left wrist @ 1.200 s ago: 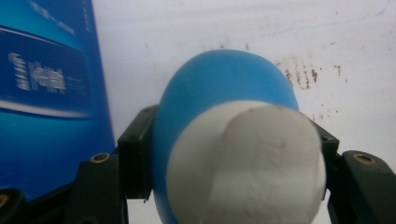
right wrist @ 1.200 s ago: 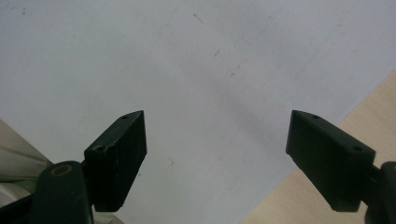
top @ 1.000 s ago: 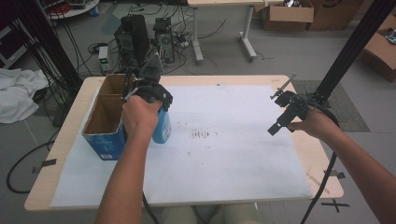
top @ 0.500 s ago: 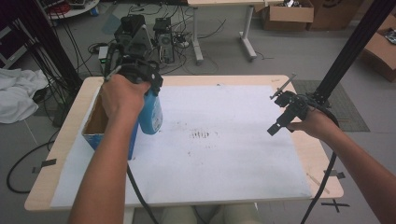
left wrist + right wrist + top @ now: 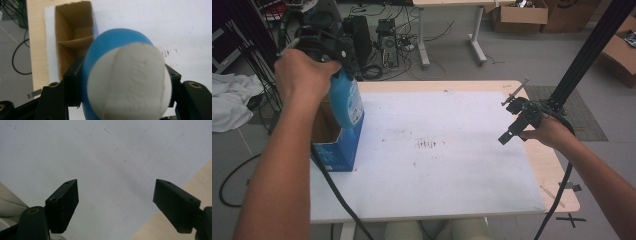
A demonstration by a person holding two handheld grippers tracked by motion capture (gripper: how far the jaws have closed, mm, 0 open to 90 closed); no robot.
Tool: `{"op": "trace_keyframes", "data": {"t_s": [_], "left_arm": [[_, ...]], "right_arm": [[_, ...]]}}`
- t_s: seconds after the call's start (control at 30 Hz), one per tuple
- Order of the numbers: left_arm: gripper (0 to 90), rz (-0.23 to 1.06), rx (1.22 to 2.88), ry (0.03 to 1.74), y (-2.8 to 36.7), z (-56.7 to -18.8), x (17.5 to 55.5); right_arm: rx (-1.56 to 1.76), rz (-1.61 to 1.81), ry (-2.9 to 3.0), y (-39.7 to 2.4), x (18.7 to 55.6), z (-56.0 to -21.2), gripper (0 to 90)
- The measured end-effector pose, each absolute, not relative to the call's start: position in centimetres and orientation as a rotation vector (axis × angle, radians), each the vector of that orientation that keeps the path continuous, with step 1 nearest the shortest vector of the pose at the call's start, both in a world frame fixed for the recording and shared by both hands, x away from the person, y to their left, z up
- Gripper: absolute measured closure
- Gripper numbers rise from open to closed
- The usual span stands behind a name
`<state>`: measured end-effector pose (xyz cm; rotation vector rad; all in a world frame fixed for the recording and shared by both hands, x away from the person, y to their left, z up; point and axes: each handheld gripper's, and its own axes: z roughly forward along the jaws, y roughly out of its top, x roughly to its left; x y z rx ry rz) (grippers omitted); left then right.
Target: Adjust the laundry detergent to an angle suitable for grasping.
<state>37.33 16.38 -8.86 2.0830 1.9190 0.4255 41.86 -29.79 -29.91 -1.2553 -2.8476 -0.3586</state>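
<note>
**Blue bottle held in the left tool above a cardboard box**

The left tool (image 5: pixel 324 47) grips a blue bottle (image 5: pixel 347 100) with a white cap (image 5: pixel 132 82). In the left gripper view the two black jaws press against opposite sides of the bottle just below the cap, so the bottle sits squarely between them, cap end toward the camera. From the high view the bottle hangs down from the tool, lifted clear of the surface (image 5: pixel 452 175), its lower part at the right-hand edge of the box.

The box (image 5: pixel 332 145) is the landmark: an open cardboard box with blue outer walls, standing at the surface's left edge. In the left gripper view its brown interior, split by a cardboard divider (image 5: pixel 75 42), lies below and to the left of the bottle. A white sheet (image 5: pixel 437 185) covers most of the surface to the right of the box, with a small patch of dark marks (image 5: pixel 427 145) on it, well apart from the box.

The right tool (image 5: pixel 517 117) hovers far to the right of the box, near the surface's right edge. Its jaws stand wide apart, grasping nothing, with white sheet and a strip of bare wood beneath them in the right gripper view.
</note>
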Motion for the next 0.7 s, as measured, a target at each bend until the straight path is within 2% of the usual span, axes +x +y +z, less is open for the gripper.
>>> {"op": "trace_keyframes", "data": {"t_s": [0.23, 0.7], "left_arm": [[37.7, 0.453, 2.047, 1.937, 18.6, -8.2, 36.9], [37.7, 0.521, 2.036, 1.972, 20.7, -8.9, 37.1]], "right_arm": [[-1.257, -0.347, -2.848, -29.8, 41.9, -30.0, 20.5], [-1.264, -0.343, -2.843, -29.7, 42.0, -30.0, 20.6]]}}
